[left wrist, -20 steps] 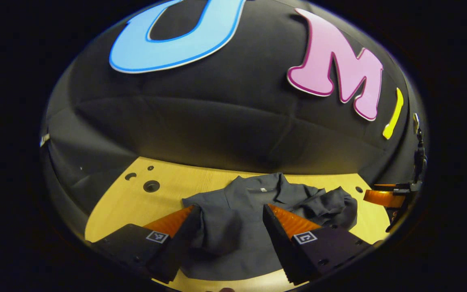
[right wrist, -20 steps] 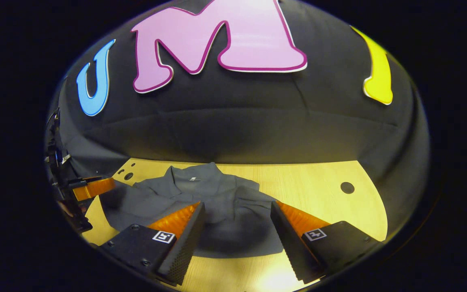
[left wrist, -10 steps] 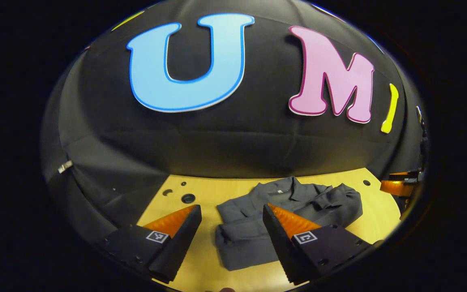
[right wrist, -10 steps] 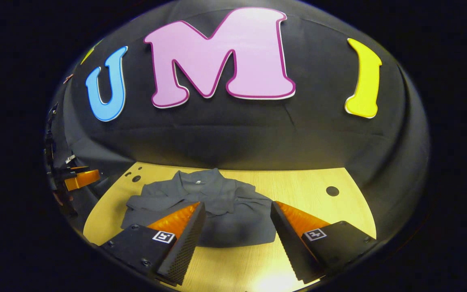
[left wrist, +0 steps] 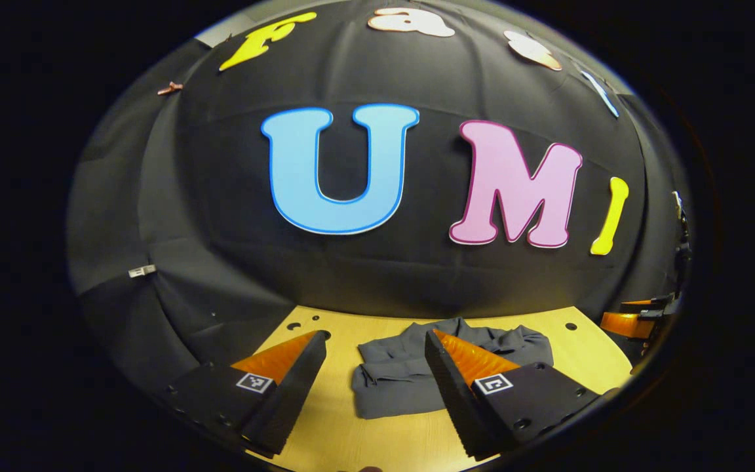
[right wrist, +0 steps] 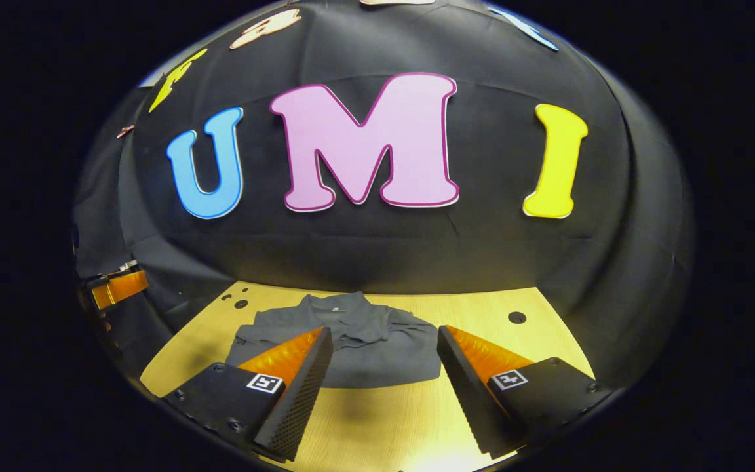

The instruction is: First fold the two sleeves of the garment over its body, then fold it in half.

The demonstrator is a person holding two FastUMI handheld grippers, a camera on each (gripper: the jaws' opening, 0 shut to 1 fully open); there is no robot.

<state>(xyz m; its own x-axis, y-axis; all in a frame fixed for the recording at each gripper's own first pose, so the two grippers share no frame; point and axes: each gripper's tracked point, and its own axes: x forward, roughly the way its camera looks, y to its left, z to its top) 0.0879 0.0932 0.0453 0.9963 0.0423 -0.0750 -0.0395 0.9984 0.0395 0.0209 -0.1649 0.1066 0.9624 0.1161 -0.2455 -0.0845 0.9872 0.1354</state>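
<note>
A pale wooden tabletop [right wrist: 384,419] carries the grey garment [right wrist: 358,347], folded into a compact bundle near the back wall. Above it, left gripper [left wrist: 371,367] and right gripper [right wrist: 384,367] hover, fingers spread apart, holding nothing.

A recording booth: black cloth wall [right wrist: 377,249] behind a drilled wooden tabletop [right wrist: 482,308].

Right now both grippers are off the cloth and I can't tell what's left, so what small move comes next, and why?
Probably bring both open grippers, left gripper and right gripper, down to the near hem of the garment. The sleeves seem folded over its body, yet it lies flat on the table with collar showing, so the half fold looks undone.
</note>
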